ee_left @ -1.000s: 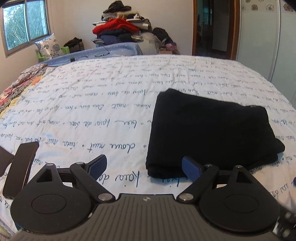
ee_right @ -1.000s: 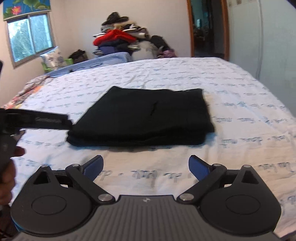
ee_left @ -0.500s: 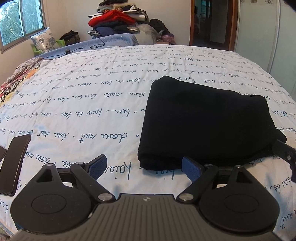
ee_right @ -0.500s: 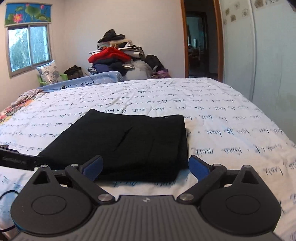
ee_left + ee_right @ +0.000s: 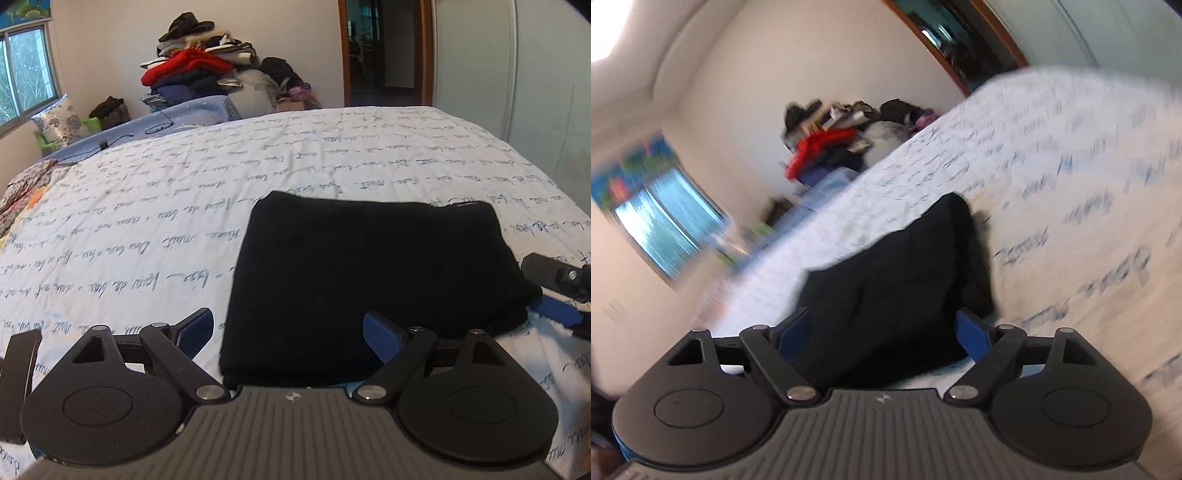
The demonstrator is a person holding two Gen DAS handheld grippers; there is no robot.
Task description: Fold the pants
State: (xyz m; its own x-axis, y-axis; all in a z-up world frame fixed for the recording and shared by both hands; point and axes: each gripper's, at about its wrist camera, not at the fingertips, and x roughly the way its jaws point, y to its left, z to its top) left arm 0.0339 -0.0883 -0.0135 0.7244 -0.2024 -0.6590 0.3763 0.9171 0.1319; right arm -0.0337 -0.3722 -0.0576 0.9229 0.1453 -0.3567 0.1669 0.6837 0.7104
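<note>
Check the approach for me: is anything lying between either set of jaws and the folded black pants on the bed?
Nothing visible. The black pants lie alone on the bedspread. The left gripper is open at their near edge. The right gripper is closing, with the pants' edge already between its jaws. The phone lies off to the side.

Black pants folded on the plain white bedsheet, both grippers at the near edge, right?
Not quite: the bedsheet isn't plain, it is white with blue handwriting printed all over, clear in the left wrist view. The rest holds: the black pants lie folded on it, with the left gripper and the right gripper, its jaws closing, at the near edge.
</note>
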